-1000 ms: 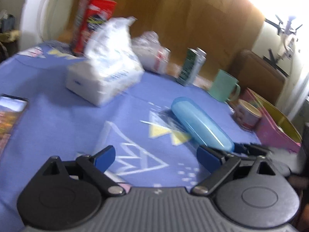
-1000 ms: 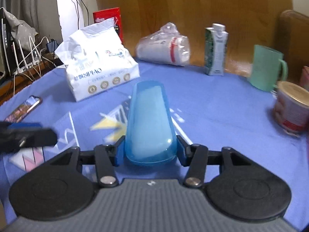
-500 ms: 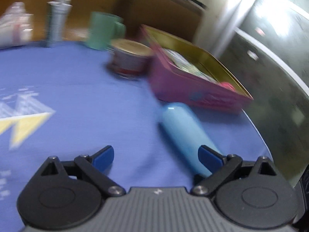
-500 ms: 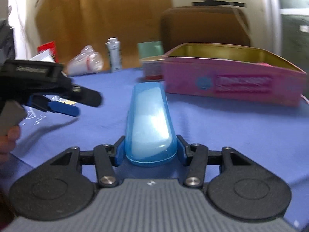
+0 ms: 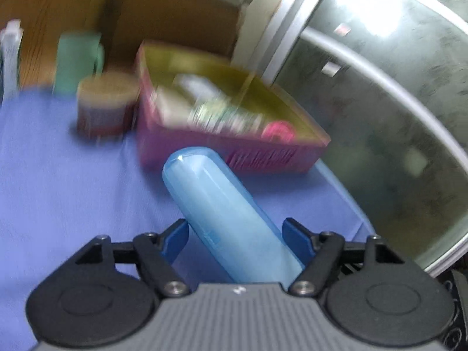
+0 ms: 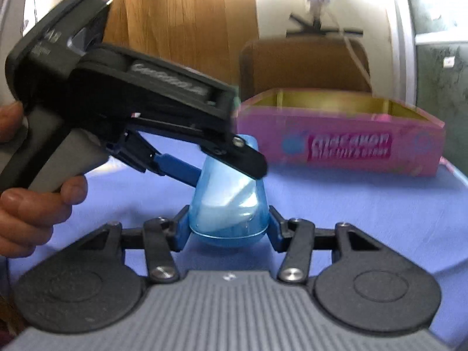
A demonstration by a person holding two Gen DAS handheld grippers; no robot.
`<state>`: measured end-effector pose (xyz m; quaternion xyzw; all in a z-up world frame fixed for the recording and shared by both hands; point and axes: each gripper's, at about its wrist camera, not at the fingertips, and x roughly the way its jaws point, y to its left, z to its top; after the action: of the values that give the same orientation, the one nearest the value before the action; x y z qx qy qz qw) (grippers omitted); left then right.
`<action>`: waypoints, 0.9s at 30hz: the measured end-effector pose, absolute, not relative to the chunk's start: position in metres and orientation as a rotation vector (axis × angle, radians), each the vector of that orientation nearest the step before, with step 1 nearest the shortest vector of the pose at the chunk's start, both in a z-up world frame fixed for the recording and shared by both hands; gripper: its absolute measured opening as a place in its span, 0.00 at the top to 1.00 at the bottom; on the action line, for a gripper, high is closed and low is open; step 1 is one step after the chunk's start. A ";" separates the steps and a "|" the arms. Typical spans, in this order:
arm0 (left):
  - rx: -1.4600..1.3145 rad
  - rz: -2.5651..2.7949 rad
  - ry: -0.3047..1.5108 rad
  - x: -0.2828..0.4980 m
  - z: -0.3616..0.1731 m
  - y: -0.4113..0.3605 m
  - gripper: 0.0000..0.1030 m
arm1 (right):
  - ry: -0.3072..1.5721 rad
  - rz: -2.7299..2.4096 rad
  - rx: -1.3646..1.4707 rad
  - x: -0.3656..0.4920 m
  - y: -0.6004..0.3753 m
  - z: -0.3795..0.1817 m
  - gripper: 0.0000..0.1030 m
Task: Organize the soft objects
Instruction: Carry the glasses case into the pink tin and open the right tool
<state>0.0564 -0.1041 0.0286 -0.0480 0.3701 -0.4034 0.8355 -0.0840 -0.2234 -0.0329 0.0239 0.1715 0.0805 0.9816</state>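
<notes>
Purple-blue cloth covers the bench (image 6: 365, 210), and one pink box (image 6: 339, 143) with a gold inside stands open at its far end; everything below is placed from that box.

One blue case (image 6: 231, 204), long and rounded, is held just in front of the box's near wall, its far end pointing towards it. Two grippers are at the case. The right gripper (image 6: 228, 228) has its jaws clamped on the near end, one blue pad on each flank, so the case juts out ahead of it; I judge this grip is what carries the weight. The left gripper (image 5: 235, 234) comes in from the side away from the box, held by a hand (image 6: 29, 199) on its grey handle. Its jaws are closing around the middle of the case, which lies between them. In its own view the left pad (image 5: 175, 238) looks to be at the case's side, while a thin gap seems to remain at the right pad; blur makes this hard to settle. A second hold there would likely steady the case, or prise it open, before it goes into the box.

Left of the box stand one cup (image 5: 106, 102) with a brown top, just beside it, then one green mug (image 5: 77, 64) behind, and one carton (image 5: 10, 58) at the frame's edge. Inside the box lie blurred packets; I cannot count them.
</notes>
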 end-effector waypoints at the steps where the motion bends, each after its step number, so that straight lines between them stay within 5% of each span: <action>1: -0.089 -0.855 0.750 0.058 0.038 -0.108 0.30 | 0.316 0.162 0.054 -0.085 -0.226 -0.026 0.47; 8: 0.009 -0.786 0.643 0.129 0.076 -0.169 0.29 | 0.201 0.079 0.134 -0.017 -0.249 0.018 0.47; 17: 0.114 -0.601 0.661 0.211 0.042 -0.218 0.17 | 0.329 -0.022 0.211 0.101 -0.272 0.014 0.41; 27: -0.014 -0.602 0.591 0.157 0.046 -0.156 0.16 | 0.199 -0.019 0.252 0.040 -0.279 0.010 0.41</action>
<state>0.1568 -0.1558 0.0462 -0.0068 0.2870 -0.2920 0.9123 0.0404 -0.2794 0.0102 0.1254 0.0989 -0.0093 0.9871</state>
